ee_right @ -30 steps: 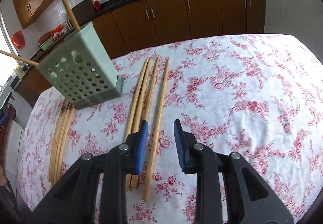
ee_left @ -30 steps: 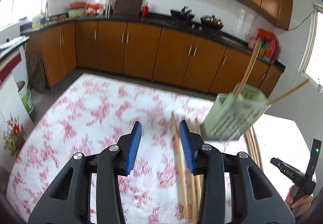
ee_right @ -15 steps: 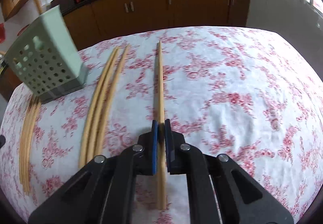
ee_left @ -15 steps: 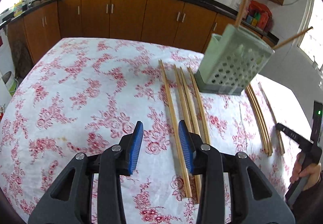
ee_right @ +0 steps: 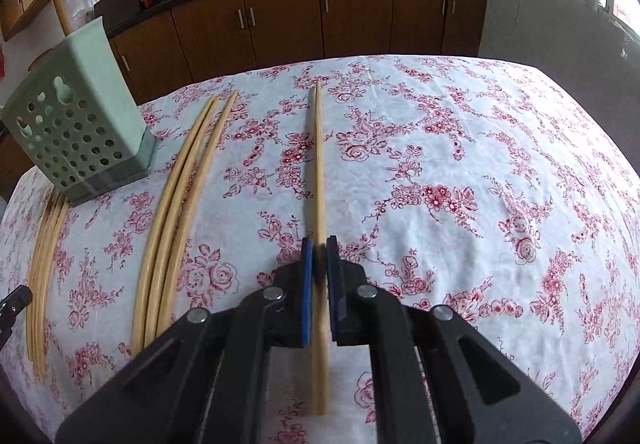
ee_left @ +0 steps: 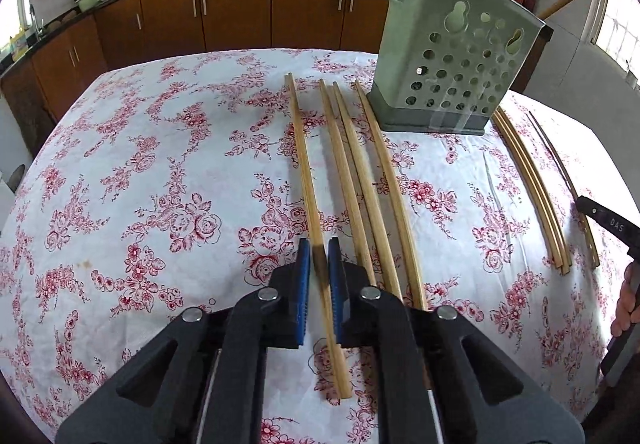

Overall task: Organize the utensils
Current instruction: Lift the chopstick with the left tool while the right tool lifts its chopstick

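Observation:
My left gripper (ee_left: pixel 319 256) is closed around the leftmost wooden chopstick (ee_left: pixel 303 160) that lies on the floral tablecloth. Three more chopsticks (ee_left: pixel 360 180) lie just right of it. The pale green perforated utensil holder (ee_left: pixel 452 60) stands behind them with two chopsticks sticking out. My right gripper (ee_right: pixel 319 254) is shut on one chopstick (ee_right: pixel 319 164), lifted slightly so its shadow shows beside it. In the right wrist view three chopsticks (ee_right: pixel 180 200) lie to the left and the holder (ee_right: pixel 80 124) stands at the far left.
More chopsticks lie right of the holder (ee_left: pixel 532 196), also seen at the left table edge in the right wrist view (ee_right: pixel 42 260). The other hand-held gripper shows at the right edge (ee_left: pixel 612 224). Kitchen cabinets (ee_left: pixel 240 8) run behind the table.
My left gripper came down and forward and closed on the leftmost chopstick. My right gripper stays shut on its chopstick and has raised it a little off the cloth.

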